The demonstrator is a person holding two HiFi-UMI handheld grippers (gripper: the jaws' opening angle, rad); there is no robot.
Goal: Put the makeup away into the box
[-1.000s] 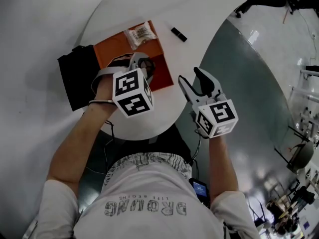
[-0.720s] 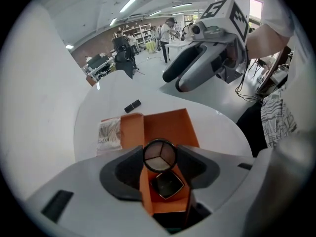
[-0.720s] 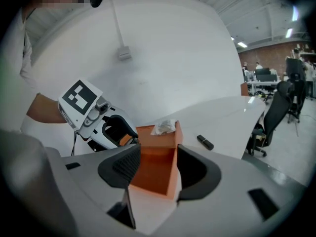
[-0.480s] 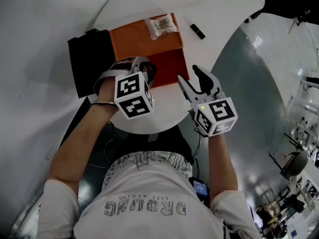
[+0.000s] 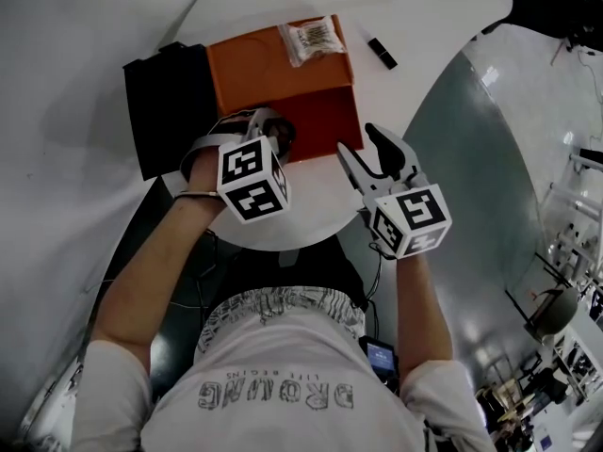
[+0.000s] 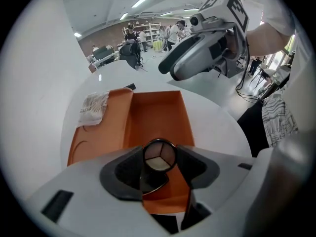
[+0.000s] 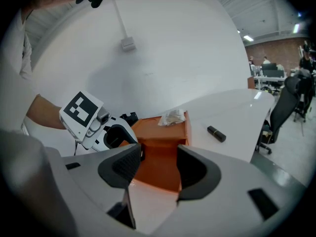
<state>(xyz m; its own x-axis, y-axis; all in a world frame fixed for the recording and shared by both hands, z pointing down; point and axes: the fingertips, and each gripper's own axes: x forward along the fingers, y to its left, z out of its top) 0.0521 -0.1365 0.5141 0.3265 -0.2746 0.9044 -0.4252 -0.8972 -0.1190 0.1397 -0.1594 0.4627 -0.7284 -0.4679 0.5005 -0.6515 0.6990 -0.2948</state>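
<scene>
L gripper (image 6: pixel 159 158) is clamped on a round makeup compact (image 6: pixel 159 156): black case, clear top, 3 pale wedge sections inside. Jaws stand fairly wide, 1 pad on each side of the case, w/ the compact tilted so its top faces the camera. It hangs over the near end of the orange box tray (image 5: pixel 330 111); can't tell if it touches the tray floor.

R gripper (image 5: pixel 356 141) has its jaws apart w/ nothing between them, only the table (image 5: pixel 311 210) and the tray's near edge showing through the gap. It sits just right of the L gripper, tips close to the tray's near right corner, not touching it.

The box lid (image 5: pixel 250 64) lies flat beyond the L gripper, joined to the tray's far side. On the lid's far right corner is a clear plastic packet (image 5: pixel 314 38) w/ dark print, too small to read. A black lipstick tube (image 5: pixel 382 53) lies on the table beyond the R gripper, right of the lid, apart from it. A black bag (image 5: pixel 170 106) lies left of the lid, beyond and left of the L gripper.

Each gripper's cube shows black-and-white square markers, no lettering. The person's shirt (image 5: pixel 283 375) has print, reversed in the head view: small line approx "LIFE BEGINS", the bigger word below it not clear.
</scene>
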